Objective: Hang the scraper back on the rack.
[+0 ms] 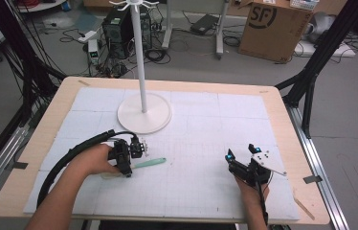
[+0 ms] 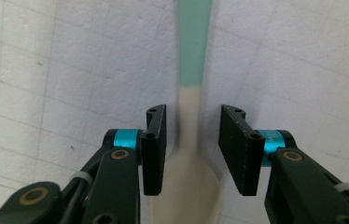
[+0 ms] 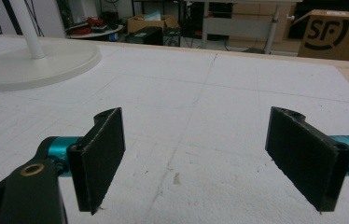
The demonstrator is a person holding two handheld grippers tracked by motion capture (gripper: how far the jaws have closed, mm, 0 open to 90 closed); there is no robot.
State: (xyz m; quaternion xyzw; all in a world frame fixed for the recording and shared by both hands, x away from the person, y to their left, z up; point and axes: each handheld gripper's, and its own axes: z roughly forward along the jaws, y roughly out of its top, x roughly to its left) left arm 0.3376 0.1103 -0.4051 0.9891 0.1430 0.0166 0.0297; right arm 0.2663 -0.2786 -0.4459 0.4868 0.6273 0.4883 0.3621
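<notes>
Your left gripper [image 2: 192,149] points down at the spoon [image 2: 192,88] on the white mat [image 1: 201,143]. The spoon lies flat, with its cream bowl near you and its green handle pointing away toward the right in the high view. The jaws sit on each side of the spoon's thin neck — narrow, but not pressing on it. There is a small gap on both sides, so the spoon is not held.

Your right gripper [image 3: 210,158] rests low over the mat, well apart from the spoon. Its jaws stand wide, with nothing between them but bare mat.

The white stand [image 1: 143,112] is at the far side of the mat — its round base is flat on it.
</notes>
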